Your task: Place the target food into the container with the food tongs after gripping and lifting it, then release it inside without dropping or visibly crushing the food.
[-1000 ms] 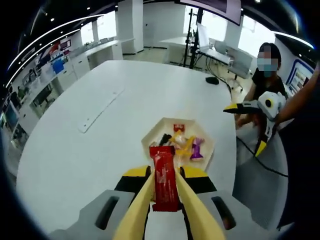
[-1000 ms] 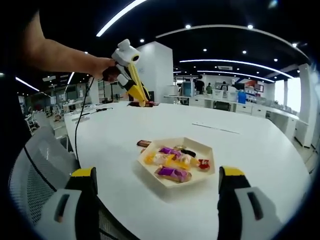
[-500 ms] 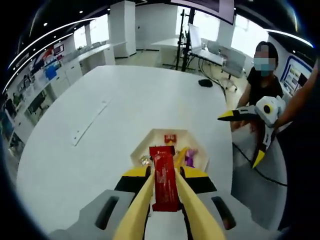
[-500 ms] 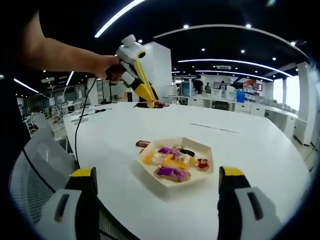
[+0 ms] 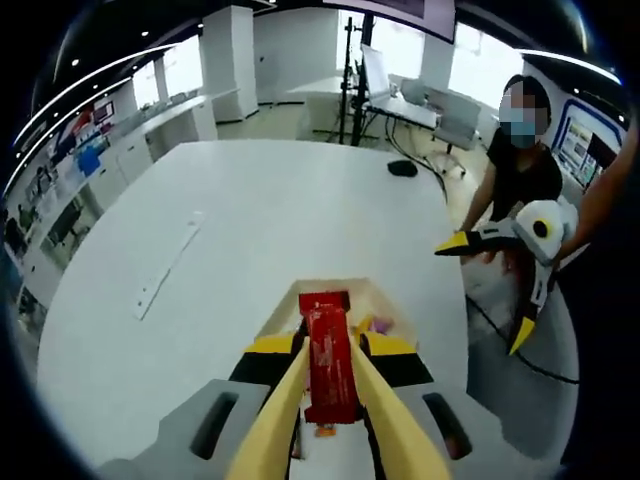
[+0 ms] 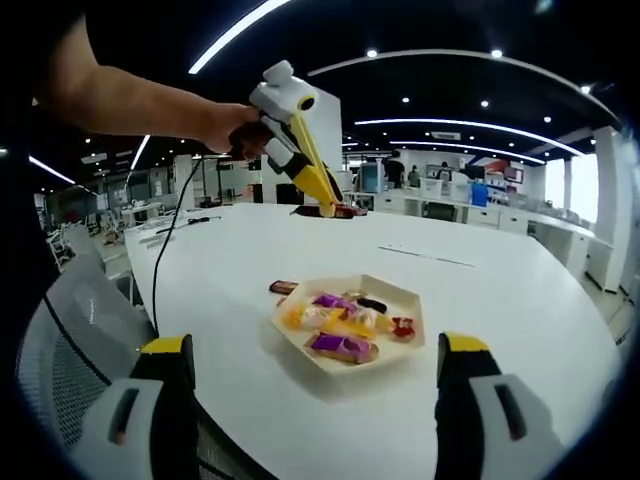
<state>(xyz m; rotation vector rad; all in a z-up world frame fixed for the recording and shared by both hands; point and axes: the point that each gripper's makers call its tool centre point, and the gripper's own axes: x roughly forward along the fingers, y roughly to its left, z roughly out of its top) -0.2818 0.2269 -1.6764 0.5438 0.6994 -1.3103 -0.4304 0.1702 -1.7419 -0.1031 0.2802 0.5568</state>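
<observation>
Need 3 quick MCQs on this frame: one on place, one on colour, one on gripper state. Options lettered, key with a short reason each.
1. Where is the left gripper relative to the tray?
A. Resting inside the tray
B. In the air above the table, up beyond the tray
C. Under the table

2. What colour is the snack packet held in the left gripper?
A. Red
B. Green
C. Blue

3. What state is the right gripper in?
A. Shut on a purple candy
B. Shut on the tray rim
C. Open, holding nothing

Key:
1 B: the right gripper view shows it raised above the white table, beyond the tray.
2 A: the left gripper view shows a red wrapper between the yellow jaws.
3 C: its jaws stand wide apart with the tray visible between them, nothing gripped.
</observation>
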